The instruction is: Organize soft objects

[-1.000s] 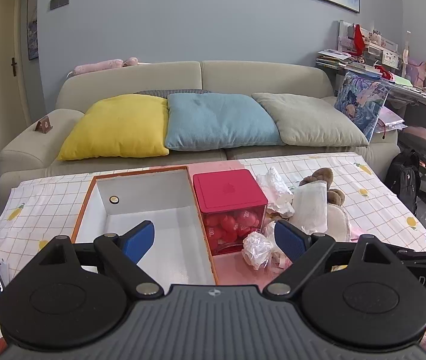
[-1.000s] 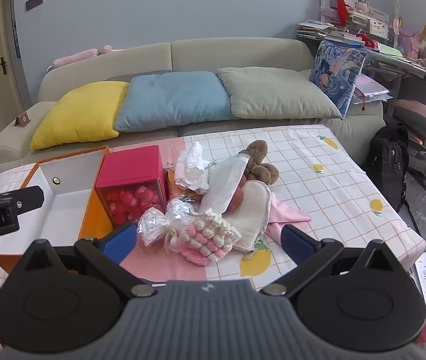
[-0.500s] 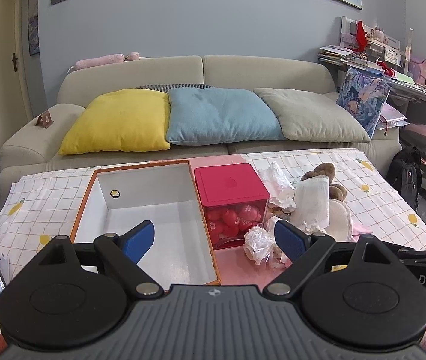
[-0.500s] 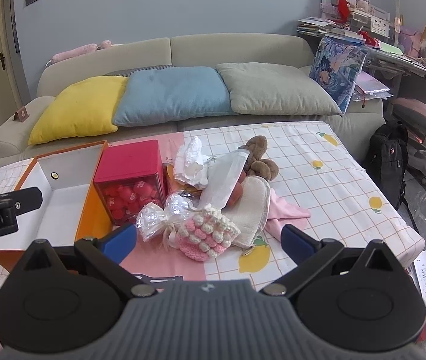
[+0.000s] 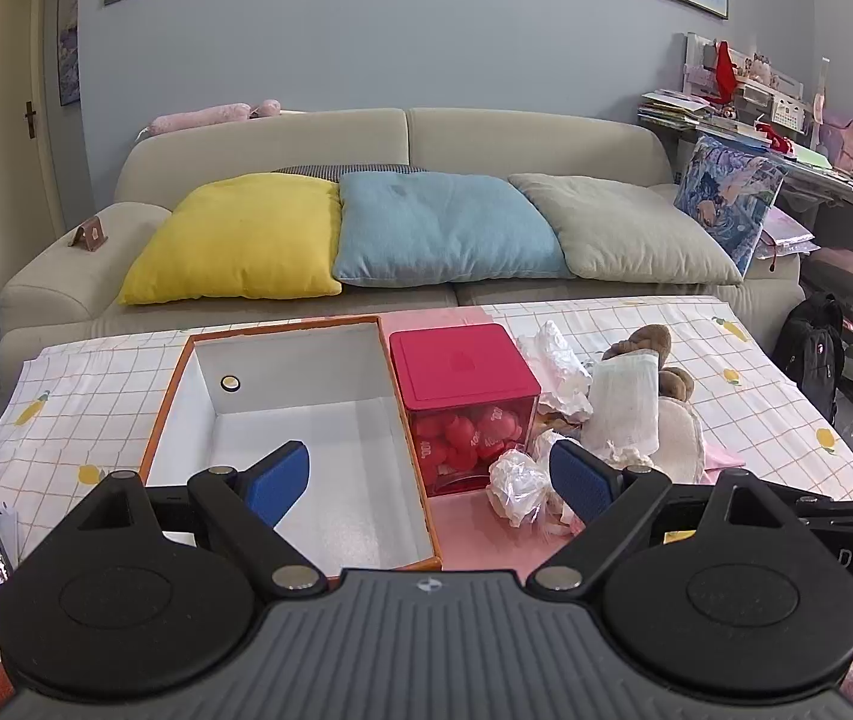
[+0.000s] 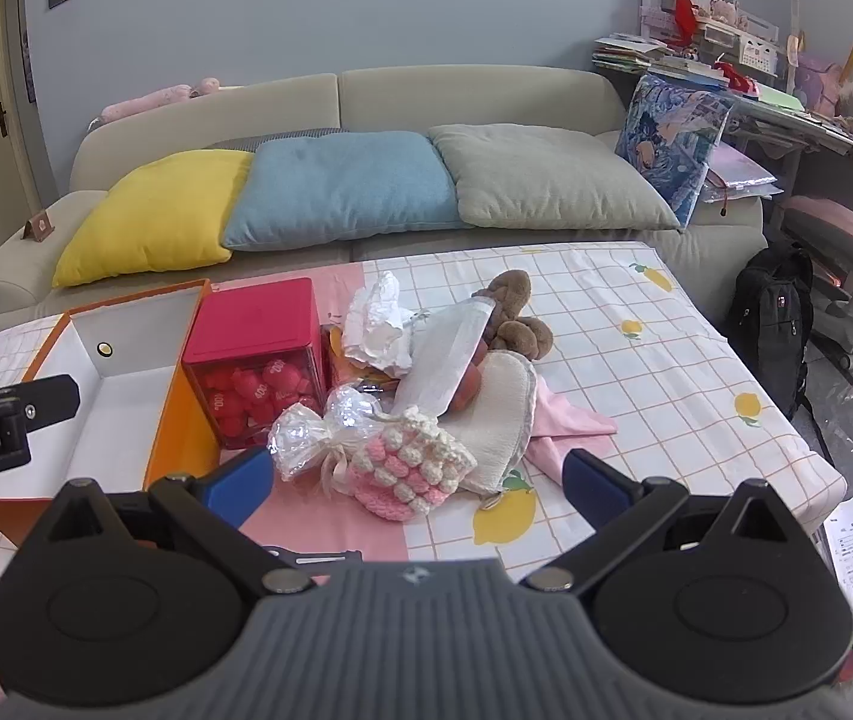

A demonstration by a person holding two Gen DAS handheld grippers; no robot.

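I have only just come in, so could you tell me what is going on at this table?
A person holds a two-finger gripper in each hand over a table. Both the left gripper and the right gripper are open and hold nothing. A pile of soft things, including a pink crocheted pouch and a brown plush toy, lies beside a red-lidded box. The orange box holds none of them.

Lidded cube box (image 6: 258, 360) on table (image 6: 636, 360): open box (image 6: 126, 384) touching left; soft-object pile (image 6: 426, 396) right; sofa (image 6: 330, 138) behind.
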